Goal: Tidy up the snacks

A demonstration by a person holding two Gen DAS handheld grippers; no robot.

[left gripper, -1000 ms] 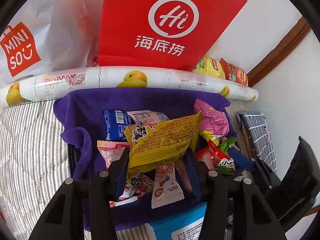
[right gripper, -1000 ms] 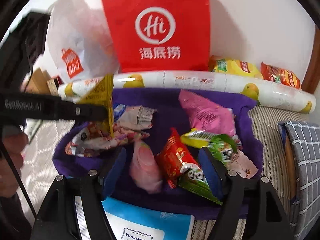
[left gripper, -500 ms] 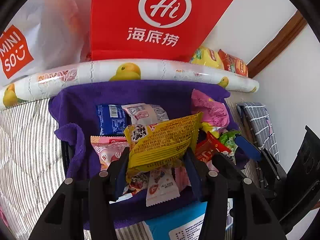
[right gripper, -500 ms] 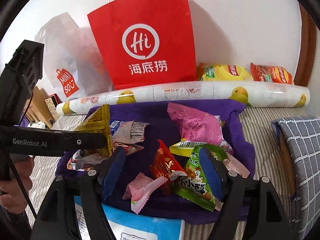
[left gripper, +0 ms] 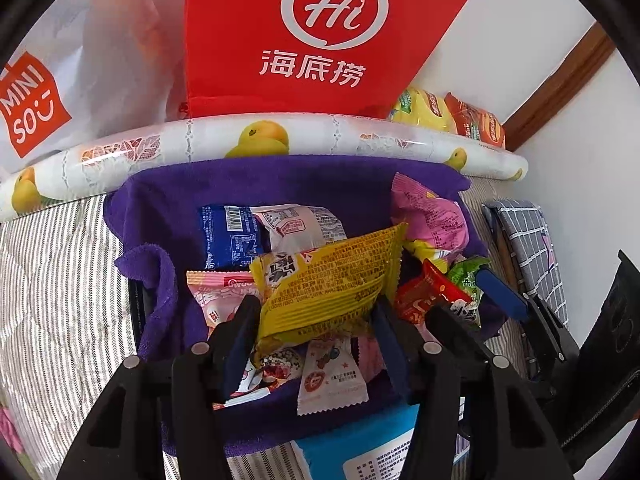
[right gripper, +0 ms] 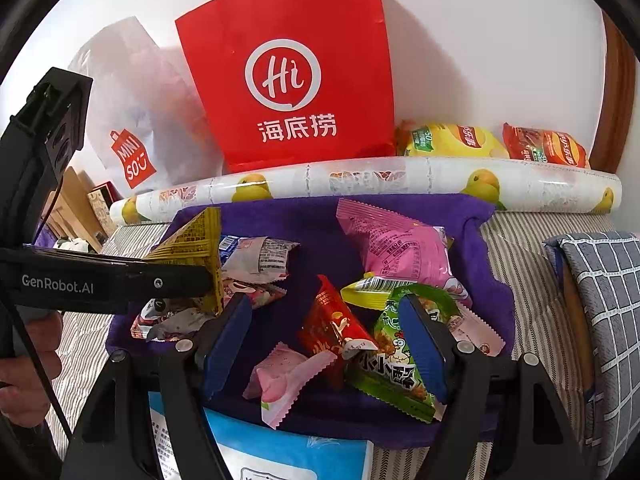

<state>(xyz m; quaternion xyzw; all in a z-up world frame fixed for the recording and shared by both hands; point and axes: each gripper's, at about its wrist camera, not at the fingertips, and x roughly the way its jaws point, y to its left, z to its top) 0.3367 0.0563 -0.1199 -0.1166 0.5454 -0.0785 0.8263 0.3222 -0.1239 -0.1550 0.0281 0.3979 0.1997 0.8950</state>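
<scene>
A purple-towel-lined basket [left gripper: 280, 184] holds several snack packets. My left gripper [left gripper: 314, 316] has a yellow snack packet [left gripper: 332, 284] between its pads, raised over the basket's left side; its jaws are opening while the packet still sits against both pads. From the right wrist view the same yellow packet [right gripper: 192, 248] hangs at the left gripper's tip [right gripper: 200, 276]. My right gripper [right gripper: 326, 340] stands open low over the basket's front. A red packet [right gripper: 336, 324], a pink candy [right gripper: 288, 376] and a green packet [right gripper: 396, 364] lie loose between its fingers.
Behind the basket lie a fruit-print roll [right gripper: 400, 180], a red paper bag [right gripper: 288, 80], a white Miniso bag [right gripper: 132, 120] and two chip bags [right gripper: 452, 140]. A blue-white pack [right gripper: 288, 452] lies in front. A checked cushion [right gripper: 600, 300] sits right. A hand [right gripper: 24, 360] grips the left tool.
The left gripper has dipped slightly toward the basket with the yellow packet and its fingers have spread a little. In the right view, the packets between the right fingers shifted and the pink candy dropped lower.
</scene>
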